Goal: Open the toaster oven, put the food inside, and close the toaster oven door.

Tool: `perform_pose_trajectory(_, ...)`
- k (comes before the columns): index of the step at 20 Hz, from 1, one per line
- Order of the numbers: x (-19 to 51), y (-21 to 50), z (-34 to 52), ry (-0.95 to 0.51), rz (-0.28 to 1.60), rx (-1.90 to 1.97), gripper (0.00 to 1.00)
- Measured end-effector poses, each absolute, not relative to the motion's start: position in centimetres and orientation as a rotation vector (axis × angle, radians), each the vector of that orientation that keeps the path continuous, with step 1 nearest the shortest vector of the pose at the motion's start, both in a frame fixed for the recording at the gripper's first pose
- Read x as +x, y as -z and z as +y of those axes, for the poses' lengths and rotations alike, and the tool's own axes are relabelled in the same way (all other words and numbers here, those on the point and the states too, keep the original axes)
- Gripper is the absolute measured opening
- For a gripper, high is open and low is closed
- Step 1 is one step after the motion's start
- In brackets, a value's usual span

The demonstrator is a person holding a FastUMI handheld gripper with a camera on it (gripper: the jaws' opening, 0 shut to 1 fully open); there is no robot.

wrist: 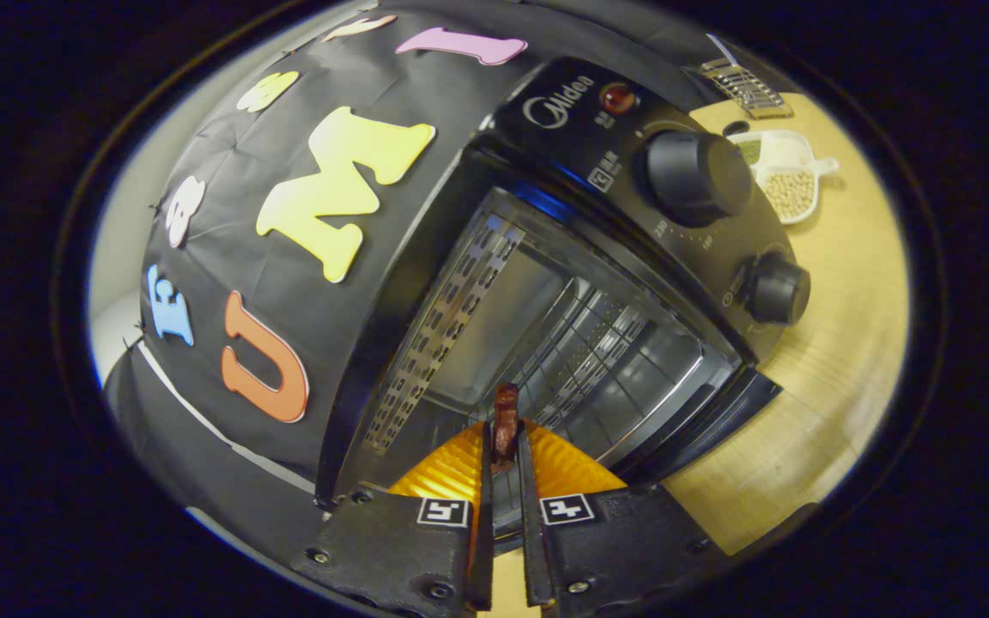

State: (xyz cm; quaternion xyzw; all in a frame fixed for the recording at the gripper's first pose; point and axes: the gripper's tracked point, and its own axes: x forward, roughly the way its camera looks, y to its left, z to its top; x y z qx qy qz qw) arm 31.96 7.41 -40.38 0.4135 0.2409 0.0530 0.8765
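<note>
The black toaster oven (632, 154) stands just ahead of me with its door down and its chamber open. A wire rack (597, 352) lies inside the metal-walled cavity. My gripper (504, 446) is shut on a small reddish-brown piece of food (506, 421), which sticks up between the fingertips at the mouth of the cavity. The view is tilted, so the oven leans to the right. The lowered door (700, 429) runs along the lower right of the opening.
Two round knobs (692, 176) and a red lamp (617, 97) sit on the oven's control panel. On the wooden table (838, 360) beyond the oven stand a white dish of pale beans (791, 184) and a small wire rack (743, 86).
</note>
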Motion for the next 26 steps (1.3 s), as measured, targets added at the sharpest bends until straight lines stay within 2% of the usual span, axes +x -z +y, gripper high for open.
perform_pose_trajectory(3, 31.8, 40.0, 6.3, -0.070, 0.497, 0.752, 0.25)
perform_pose_trajectory(4, 31.9, 40.0, 6.0, -0.056, 0.499, 0.729, 0.31)
perform_pose_trajectory(5, 31.6, 40.1, 5.4, -0.044, 0.499, 0.712, 0.31)
perform_pose_trajectory(7, 30.9, 39.5, 4.4, -0.033, 0.490, 0.678, 0.41)
perform_pose_trajectory(10, 28.1, 37.9, 3.4, -0.035, 0.488, 0.570, 0.55)
perform_pose_trajectory(13, 24.8, 34.8, 3.1, -0.056, 0.438, 0.444, 0.62)
perform_pose_trajectory(14, 23.9, 34.4, 3.0, -0.055, 0.422, 0.391, 0.74)
perform_pose_trajectory(19, 18.7, 32.5, 4.9, -0.158, 0.423, 0.225, 0.90)
perform_pose_trajectory(20, 17.8, 33.1, 4.9, -0.162, 0.443, 0.179, 1.00)
perform_pose_trajectory(26, 12.5, 37.2, 5.7, -0.143, 0.548, 0.020, 1.00)
